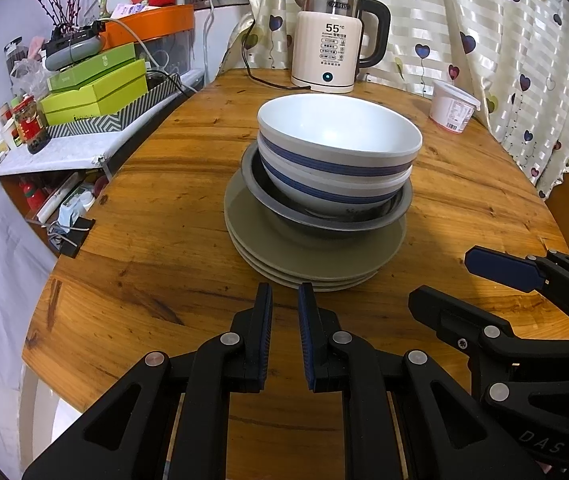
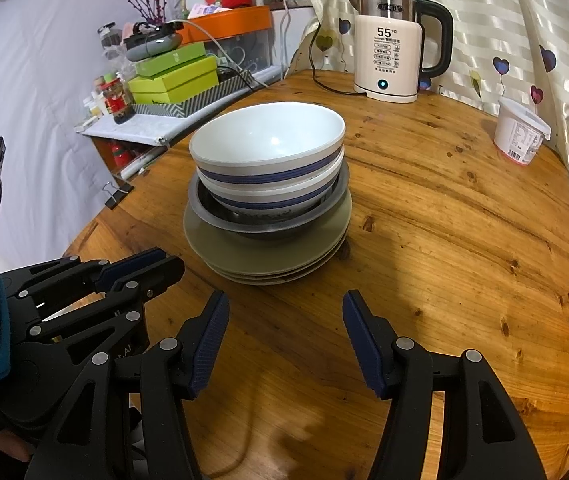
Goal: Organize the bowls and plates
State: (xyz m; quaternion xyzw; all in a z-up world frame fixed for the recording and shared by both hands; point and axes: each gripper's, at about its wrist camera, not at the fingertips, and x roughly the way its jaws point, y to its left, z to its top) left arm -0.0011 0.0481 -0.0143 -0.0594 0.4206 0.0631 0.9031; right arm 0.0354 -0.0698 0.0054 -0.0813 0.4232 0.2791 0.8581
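While both claws hang low over the near edge of the desk, I see the stack sitting mid-desk, just beyond their tips: three plates at the bottom, a grey metal bowl on them, and two white bowls with blue bands nested inside it. My left claw is nearly pressed together, a narrow slit between its blue pads and nothing in it; my right claw stands spread, empty, only bare wood between its fingers. Neither touches the plates. From the left camera the right claw enters at the right edge, cut off by the frame. The lower white bowl is mostly hidden by the upper one, and I cannot make out what lies at the metal bowl's bottom. Behind stand a kettle, its small print unreadable, and a white tub near the curtain. Cluttered shelves at left blur toward the rim.
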